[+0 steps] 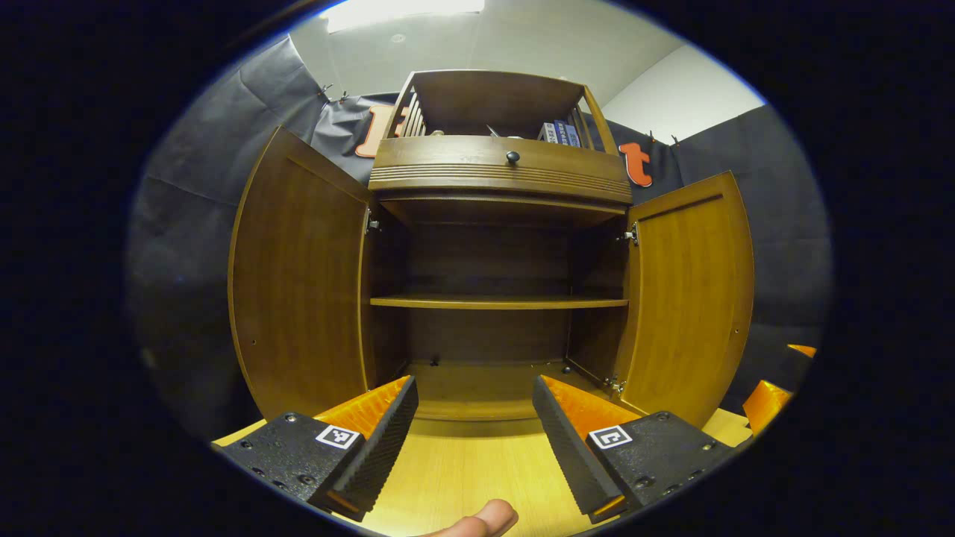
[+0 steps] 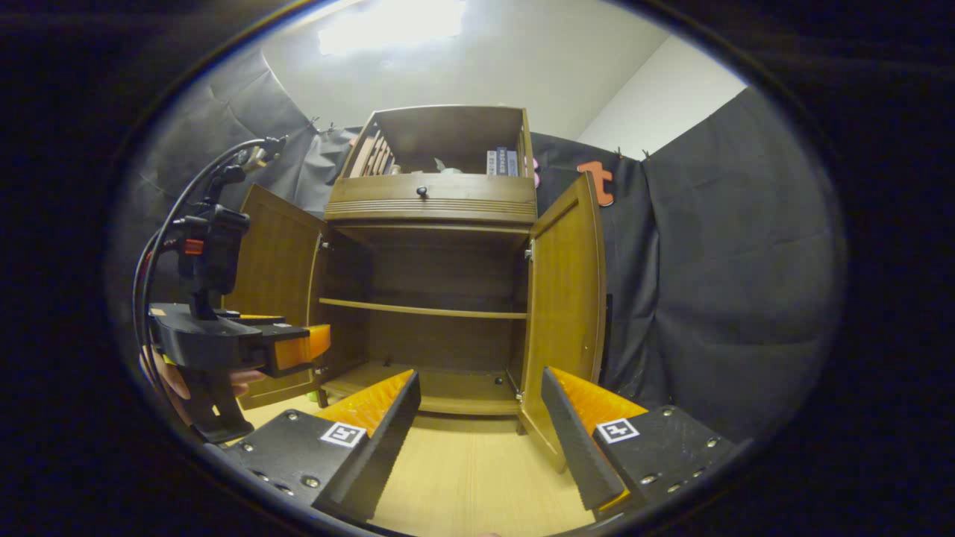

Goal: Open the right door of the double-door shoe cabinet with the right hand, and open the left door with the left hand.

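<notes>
Left gripper view looks straight into the shoe cabinet (image 1: 498, 179), which stands on the light wooden worktop (image 1: 470, 477) with both doors swung wide; the left door (image 1: 298, 276) hangs open to one side and the right door (image 1: 690, 291) to the other, baring a dark interior crossed by a single shelf (image 1: 498, 302). The left gripper (image 1: 475, 436) sits low and centred before the opening, its fingers spread apart with nothing between them, clear of both doors, and a fingertip (image 1: 485, 518) of the person shows at the bottom edge. Above the doors runs a drawer front with a small round knob (image 1: 512, 157), and an open top compartment holds a few books (image 1: 559, 133). In the right gripper view the right gripper (image 2: 481, 432) is also held with its fingers wide apart and gripping nothing, just in front of the cabinet's base; the right door (image 2: 565, 306) stands edge-on just beyond its right-hand finger, not touching it. The left gripper (image 2: 295, 347) appears at that view's left side, held by a hand (image 2: 175, 380) in front of the open left door (image 2: 276, 283), cables looping above it
</notes>
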`<state>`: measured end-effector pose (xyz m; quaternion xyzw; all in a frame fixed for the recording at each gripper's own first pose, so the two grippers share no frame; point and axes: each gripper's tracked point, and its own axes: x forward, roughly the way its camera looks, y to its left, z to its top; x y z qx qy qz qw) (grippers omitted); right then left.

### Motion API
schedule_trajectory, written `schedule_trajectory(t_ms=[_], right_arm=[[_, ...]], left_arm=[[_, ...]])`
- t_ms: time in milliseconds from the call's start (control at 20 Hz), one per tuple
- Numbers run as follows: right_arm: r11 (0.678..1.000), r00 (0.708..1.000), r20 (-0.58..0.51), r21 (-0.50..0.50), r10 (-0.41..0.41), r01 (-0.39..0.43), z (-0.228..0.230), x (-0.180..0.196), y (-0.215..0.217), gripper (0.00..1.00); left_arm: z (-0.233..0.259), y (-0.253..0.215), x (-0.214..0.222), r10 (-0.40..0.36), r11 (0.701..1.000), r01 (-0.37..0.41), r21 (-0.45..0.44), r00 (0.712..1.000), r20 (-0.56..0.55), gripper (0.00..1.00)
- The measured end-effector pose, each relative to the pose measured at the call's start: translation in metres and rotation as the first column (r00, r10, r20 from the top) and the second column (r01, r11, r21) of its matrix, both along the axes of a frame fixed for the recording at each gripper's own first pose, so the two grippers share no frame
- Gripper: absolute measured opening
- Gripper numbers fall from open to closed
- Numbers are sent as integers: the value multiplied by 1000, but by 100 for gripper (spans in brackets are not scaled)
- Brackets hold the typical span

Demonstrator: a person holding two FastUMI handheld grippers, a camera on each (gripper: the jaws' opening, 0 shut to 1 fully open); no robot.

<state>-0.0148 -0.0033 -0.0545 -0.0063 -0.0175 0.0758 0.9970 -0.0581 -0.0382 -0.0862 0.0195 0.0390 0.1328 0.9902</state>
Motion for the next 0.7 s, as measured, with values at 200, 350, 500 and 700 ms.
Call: schedule_trajectory(t_ms=[200, 350, 500, 700], right_arm=[[1000, 1000, -4, 11, -7, 7, -2, 3, -3, 94], [1000, 1000, -17, 15, -6, 6, -7, 6, -2, 94], [1000, 1000, -23, 9, -2, 2, -9, 9, 3, 96], [1000, 1000, -8, 27, 0, 0, -6, 13, 5, 96]], left_arm=[[3, -1, 1, 3, 1000, -3, 4, 1000, 11, 92], [3, -5, 1, -14, 1000, 14, -2, 1000, 14, 96], [4, -9, -2, -29, 1000, 29, -4, 999, 21, 96], [7, -14, -4, -44, 999, 44, 6, 999, 26, 92]])
